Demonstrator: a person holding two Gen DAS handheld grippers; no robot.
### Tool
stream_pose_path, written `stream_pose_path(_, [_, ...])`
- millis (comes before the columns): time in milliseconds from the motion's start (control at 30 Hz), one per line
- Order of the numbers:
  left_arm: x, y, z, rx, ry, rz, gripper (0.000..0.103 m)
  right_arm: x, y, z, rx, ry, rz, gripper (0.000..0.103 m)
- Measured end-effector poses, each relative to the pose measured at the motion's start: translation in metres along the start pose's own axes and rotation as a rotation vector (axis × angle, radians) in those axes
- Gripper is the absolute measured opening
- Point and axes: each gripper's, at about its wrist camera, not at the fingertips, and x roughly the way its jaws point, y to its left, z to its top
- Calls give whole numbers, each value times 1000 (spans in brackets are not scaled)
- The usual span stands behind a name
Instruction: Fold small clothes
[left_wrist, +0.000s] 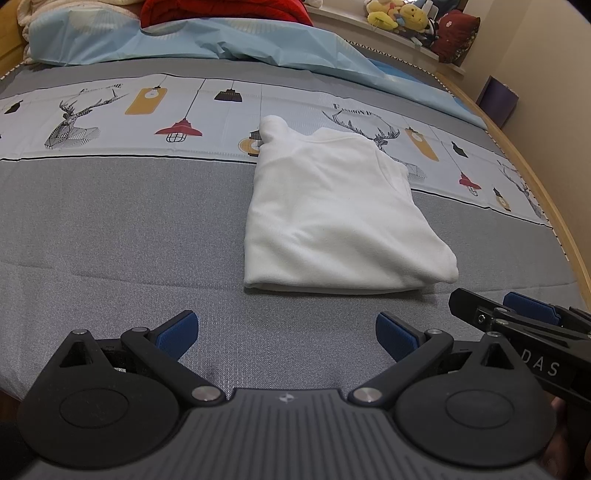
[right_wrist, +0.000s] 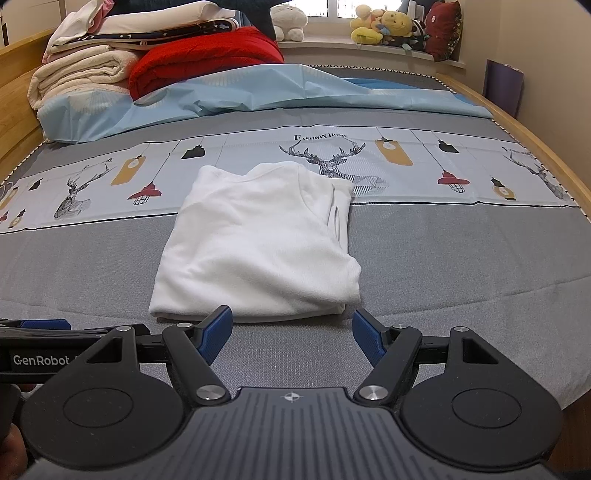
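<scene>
Grey bedding (left_wrist: 110, 229) with a printed band of deer and hanging lamps (right_wrist: 388, 162) covers the bed that forms the work surface in both wrist views. Left gripper (left_wrist: 287, 338): jaws spread wide, blue pads (left_wrist: 177, 334) facing each other across bare sheet, gripping nothing, held just short of the near edge of the garment. Right gripper (right_wrist: 291, 334): jaws likewise spread and empty, its left pad (right_wrist: 216, 332) overlapping the garment's near hem in the picture, though contact cannot be confirmed. Each tool appears at the edge of the other's view, the two standing side by side. White garment (left_wrist: 332, 214), folded into a compact, roughly rectangular packet, lies flat near the middle of the bed; its near edge rests on the grey area and its far end, with collar and a tucked sleeve, reaches onto the printed band. Farther back, a light blue sheet (right_wrist: 240, 88) lies rumpled across the bed; behind it sit a red quilt (right_wrist: 207, 59) and a stack of folded cream and white blankets (right_wrist: 81, 70). Plush toys (right_wrist: 384, 26) line the window ledge, and a wooden bed frame (right_wrist: 517, 125) borders the right side.
</scene>
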Motion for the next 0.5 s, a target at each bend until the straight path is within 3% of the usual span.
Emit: stream_pose_path(500, [-1,-1,0,7,-5,2,102,0,0,0,-1,1,0,73])
